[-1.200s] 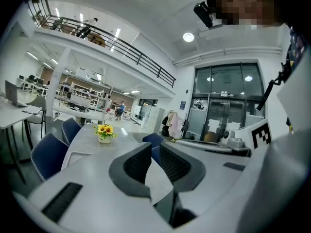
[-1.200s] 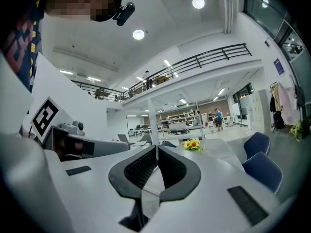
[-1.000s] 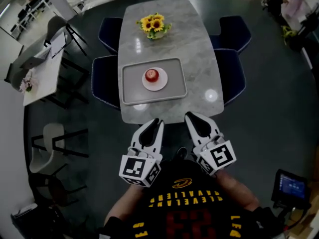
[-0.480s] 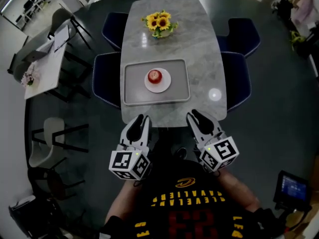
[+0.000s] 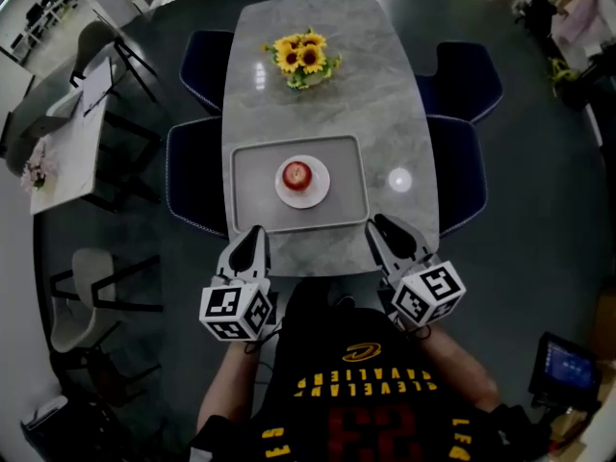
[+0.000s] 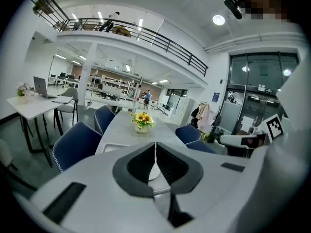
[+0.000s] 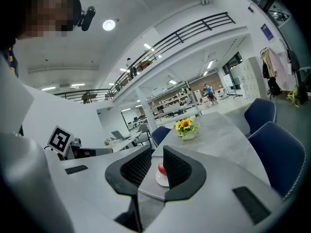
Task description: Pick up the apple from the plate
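Red apple [image 5: 297, 173] sits untouched; left gripper [image 5: 255, 235] has closed.

The apple [image 5: 297, 173] sits on a plate [image 5: 317, 192] in a tray [image 5: 250, 186], with sunflowers [image 5: 303, 56] behind it on the table [image 5: 385, 114].

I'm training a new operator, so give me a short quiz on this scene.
1. True or false: the apple sits on a plate inside the tray.
2. Which claw is open? A left, B right, C both.
3. Fill in: beyond the tray stand yellow ____.
Key: 1 true. 2 B: the right claw gapes, the left claw is shut. 3 sunflowers.
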